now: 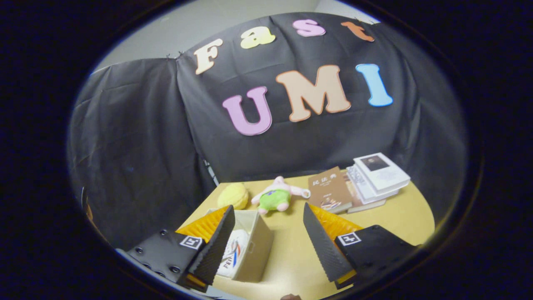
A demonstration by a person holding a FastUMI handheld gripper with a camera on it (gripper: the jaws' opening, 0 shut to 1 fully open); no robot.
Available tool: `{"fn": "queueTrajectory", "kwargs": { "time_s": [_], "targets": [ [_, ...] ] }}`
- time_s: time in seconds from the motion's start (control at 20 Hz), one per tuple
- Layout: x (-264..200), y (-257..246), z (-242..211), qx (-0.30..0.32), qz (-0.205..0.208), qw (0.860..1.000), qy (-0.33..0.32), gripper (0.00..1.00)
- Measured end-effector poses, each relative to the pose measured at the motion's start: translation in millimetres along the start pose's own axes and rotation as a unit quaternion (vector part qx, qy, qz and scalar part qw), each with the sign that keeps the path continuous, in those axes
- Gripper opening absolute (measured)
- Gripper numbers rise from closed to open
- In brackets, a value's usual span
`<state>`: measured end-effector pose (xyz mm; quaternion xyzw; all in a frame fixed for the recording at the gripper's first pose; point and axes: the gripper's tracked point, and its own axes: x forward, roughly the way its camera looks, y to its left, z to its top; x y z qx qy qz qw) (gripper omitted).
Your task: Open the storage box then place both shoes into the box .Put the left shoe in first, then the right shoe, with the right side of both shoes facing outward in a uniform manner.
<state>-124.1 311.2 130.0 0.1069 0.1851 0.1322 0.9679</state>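
Gripper: the gripper [266, 233] hangs above the table with its fingers spread wide and nothing between them but bare tabletop.
Left finger: its tip sits over the near corner of the storage box [258, 246], partly covering what lies inside.
Storage box: pale, open-topped, standing on the table just ahead of and below the left finger; no lid can be made out.
Shoe: a white shoe [235, 252] with coloured stripes lies inside the box, up against its left side; which shoe it is and which way it faces I cannot tell, since the finger hides part of it.
Table: a yellowish table [291, 258] carries everything.
Beyond the fingers: a yellow plush [234, 196] and a pink and green plush toy [277, 196] sit near the table's far edge, just past the box.
Books: a brown book [329, 189] and a stack of white books [377, 177] lie further right, well apart from the box.
Progress: judging from the open box and the one shoe in it, a second shoe would be left to fetch.
Risk: the left finger is close to the box wall, so a careless swing could knock the box askew or tip it.
Risk: with the first shoe half hidden, the second could go in facing the wrong way.
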Motion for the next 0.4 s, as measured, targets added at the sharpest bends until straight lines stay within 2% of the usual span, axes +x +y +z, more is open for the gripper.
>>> {"fn": "queueTrajectory", "kwargs": {
  "time_s": [0.2, 0.4],
  "targets": [
    [-28, -40, 36, -0.027, -0.035, 0.998, -0.050, 1.00],
    [-57, -69, 74, -0.049, -0.068, 0.989, -0.125, 1.00]
  ]
}}
